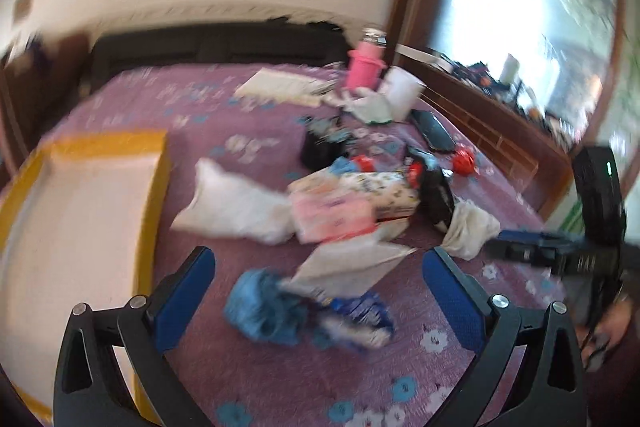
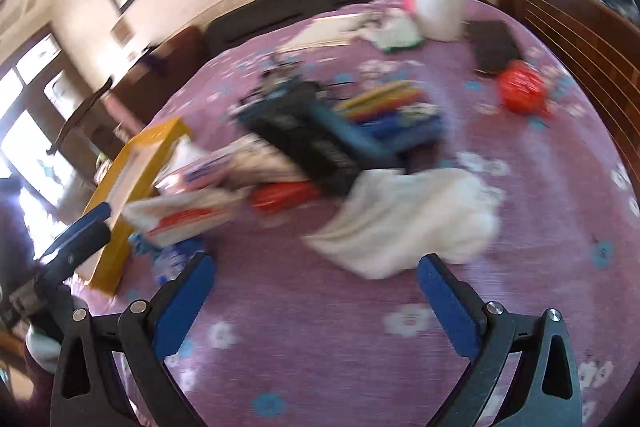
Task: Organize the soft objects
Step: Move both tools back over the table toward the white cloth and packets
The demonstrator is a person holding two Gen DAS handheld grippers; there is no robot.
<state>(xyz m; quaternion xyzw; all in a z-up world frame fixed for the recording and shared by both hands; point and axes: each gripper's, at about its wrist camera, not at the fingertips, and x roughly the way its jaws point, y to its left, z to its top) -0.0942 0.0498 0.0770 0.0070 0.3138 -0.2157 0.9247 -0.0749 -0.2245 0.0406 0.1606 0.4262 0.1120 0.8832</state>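
Note:
Both views are motion-blurred. A heap of soft things lies on a purple flowered bedspread [image 1: 256, 123]: a white bag [image 1: 236, 205], a pink packet [image 1: 332, 217], a crumpled blue bag [image 1: 264, 307] and a white cloth [image 1: 472, 227]. My left gripper [image 1: 320, 259] is open above the bed, its blue pads either side of a clear plastic bag [image 1: 352, 265] and the blue bag. My right gripper [image 2: 316, 263] is open with nothing between its fingers, just short of the white cloth [image 2: 412, 219]. Its body [image 1: 560, 251] shows at the right of the left wrist view.
A yellow-rimmed box [image 1: 80, 211] with a white inside stands at the bed's left. A pink bottle [image 1: 364, 67], a white bucket [image 2: 440, 5], a red ball [image 2: 520, 87] and a black item [image 2: 494, 47] lie farther back. A wooden rail [image 2: 580, 51] borders the right side.

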